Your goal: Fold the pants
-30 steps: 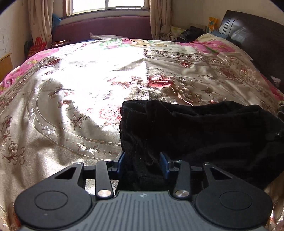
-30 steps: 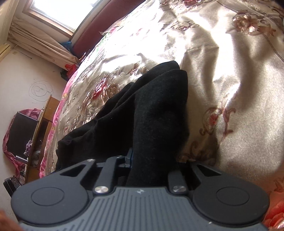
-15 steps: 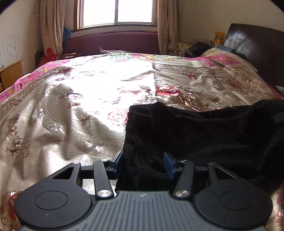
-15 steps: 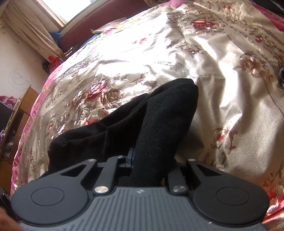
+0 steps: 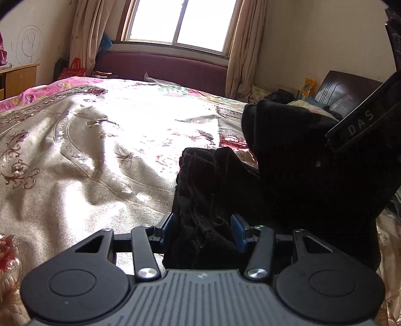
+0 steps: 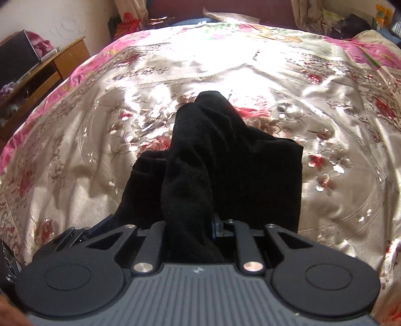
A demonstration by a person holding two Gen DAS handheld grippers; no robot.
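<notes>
The black pants [image 5: 288, 180] hang bunched over the floral satin bedspread [image 5: 87, 150]. My left gripper [image 5: 201, 229] is shut on a thick fold of the pants between its blue pads. My right gripper [image 6: 188, 225] is shut on another fold of the pants [image 6: 225, 155], which drape forward and down onto the bed. In the left wrist view the right gripper's black body [image 5: 363, 120] shows at the right, raised above the cloth. Both sets of fingertips are buried in fabric.
The bedspread [image 6: 325, 112] fills both views. A window [image 5: 180, 22] with curtains and a maroon bench lie beyond the bed. A wooden desk [image 6: 50, 65] stands at the left. A dark headboard [image 5: 345, 87] and piled items are at the far right.
Both grippers have lifted and swung with the pants. The right gripper has turned to face across the bed and now stands close beside the left one. The cloth is more bunched.
</notes>
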